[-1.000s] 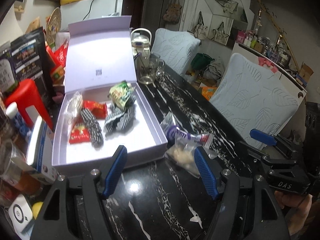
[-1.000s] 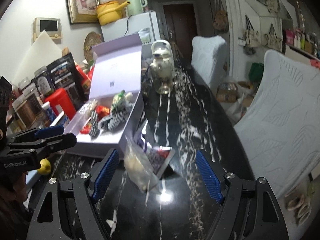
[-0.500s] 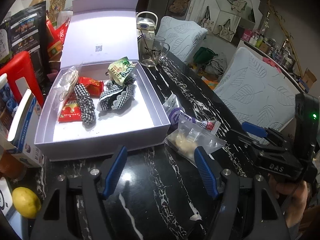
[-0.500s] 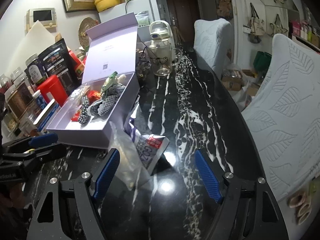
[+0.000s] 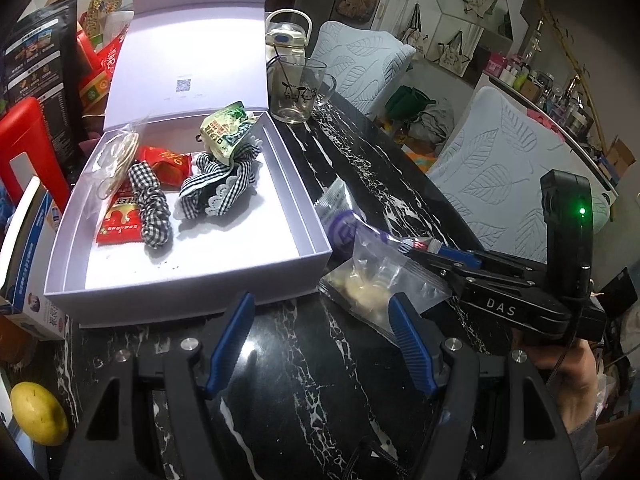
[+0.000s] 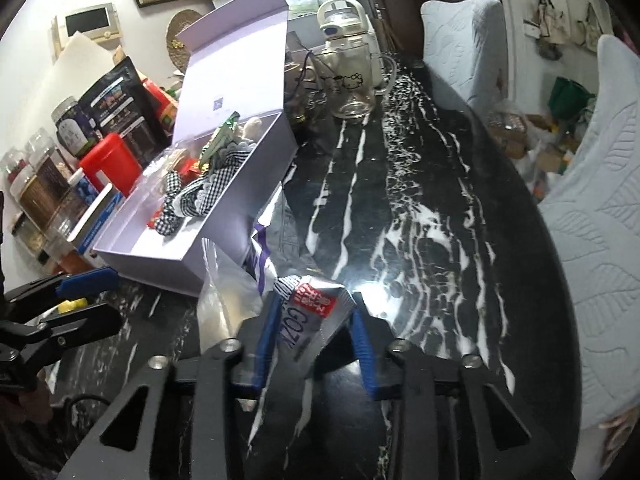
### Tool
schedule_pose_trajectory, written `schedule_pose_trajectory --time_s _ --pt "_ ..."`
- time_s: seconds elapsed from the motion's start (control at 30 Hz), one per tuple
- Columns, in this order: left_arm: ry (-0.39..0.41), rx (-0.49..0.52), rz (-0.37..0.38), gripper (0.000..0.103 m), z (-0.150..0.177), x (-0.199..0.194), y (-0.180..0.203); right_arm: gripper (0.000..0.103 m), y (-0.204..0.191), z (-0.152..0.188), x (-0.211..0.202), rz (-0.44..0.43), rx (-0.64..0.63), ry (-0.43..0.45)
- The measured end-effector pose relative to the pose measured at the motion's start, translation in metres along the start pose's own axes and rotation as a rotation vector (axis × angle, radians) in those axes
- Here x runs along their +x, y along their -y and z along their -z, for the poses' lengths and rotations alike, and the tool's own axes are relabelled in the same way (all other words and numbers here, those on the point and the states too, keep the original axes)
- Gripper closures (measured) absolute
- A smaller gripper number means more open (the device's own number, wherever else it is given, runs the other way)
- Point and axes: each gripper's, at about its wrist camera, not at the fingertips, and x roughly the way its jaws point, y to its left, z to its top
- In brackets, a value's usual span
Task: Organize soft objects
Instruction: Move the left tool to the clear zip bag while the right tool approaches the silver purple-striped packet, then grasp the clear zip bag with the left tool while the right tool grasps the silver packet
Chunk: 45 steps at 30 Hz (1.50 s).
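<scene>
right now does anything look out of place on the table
Yes. Two packets still lie outside the open box, against its near right corner: a clear bag and a silver packet, which the right gripper is pinching. The left gripper is open.

left gripper (image 5: 322, 344) jaws apart over black marble table (image 5: 304, 392) | lavender box (image 5: 192, 280) lid up, holding checkered scrunchies (image 5: 218, 186) and red packets (image 5: 120, 222) | right gripper (image 5: 430, 250) pinching silver packet (image 5: 348, 228) just beside box | clear bag (image 5: 380, 284) near it
</scene>
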Motion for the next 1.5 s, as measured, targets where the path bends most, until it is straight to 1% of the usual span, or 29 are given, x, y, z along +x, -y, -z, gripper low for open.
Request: schedule_pose_trajectory --time_s 0.03,0.07,0.1,0.17,0.23,0.4,0.6,0.73,0.97,1.07,1.17,1.2,1.23,1.27,1.3,1.37,1.5 --pt "-0.001 0.001 0.0 0.034 0.0 0.001 0.001 0.083 0.001 0.0 0.0 -0.005 0.002 0.002" --pt "-0.002 0.002 0.0 0.034 -0.001 0.001 0.001 0.094 0.001 0.0 0.0 -0.012 0.003 0.004" --pt "-0.003 0.001 0.002 0.034 -0.001 0.002 0.002 0.097 0.001 0.0 0.0 -0.023 0.007 0.003" --pt "-0.005 0.0 0.004 0.034 0.0 0.002 0.002 0.098 0.0 0.002 -0.002 -0.011 0.002 0.014" --pt "-0.006 0.001 0.007 0.034 0.0 0.002 0.003 0.099 -0.001 0.005 -0.006 -0.018 -0.003 0.024" --pt "-0.009 0.012 0.034 0.034 0.004 0.001 0.01 0.099 -0.002 0.015 -0.019 -0.001 -0.008 0.023" --pt "-0.035 0.045 0.077 0.034 0.013 0.006 0.029 0.099 -0.001 0.039 -0.041 0.016 0.008 0.021" --pt "-0.049 0.066 0.088 0.034 0.02 0.009 0.041 0.099 -0.002 0.057 -0.06 0.042 0.018 0.022" --pt "-0.055 0.086 0.097 0.034 0.026 0.009 0.053 0.099 0.008 0.087 -0.089 0.086 0.09 0.036" --pt "-0.057 0.093 0.096 0.034 0.026 0.01 0.056 0.098 0.012 0.097 -0.098 0.107 0.122 0.037" --pt "-0.058 0.099 0.092 0.034 0.026 0.011 0.057 0.092 0.014 0.101 -0.101 0.154 0.123 0.036" --pt "-0.057 0.1 0.088 0.034 0.026 0.011 0.057 0.078 0.014 0.101 -0.1 0.179 0.118 0.029" --pt "-0.055 0.102 0.082 0.034 0.026 0.011 0.057 0.068 0.014 0.1 -0.098 0.207 0.112 0.021" --pt "-0.054 0.103 0.076 0.034 0.025 0.012 0.057 0.038 0.014 0.099 -0.097 0.235 0.107 0.023" --pt "-0.052 0.103 0.071 0.034 0.025 0.012 0.057 0.022 0.012 0.097 -0.098 0.255 0.098 0.038" --pt "-0.05 0.096 0.06 0.034 0.024 0.012 0.055 0.022 0.009 0.093 -0.099 0.258 0.07 0.064" --pt "-0.053 0.071 0.039 0.034 0.021 0.017 0.047 0.022 0.003 0.079 -0.092 0.232 0.03 0.064"
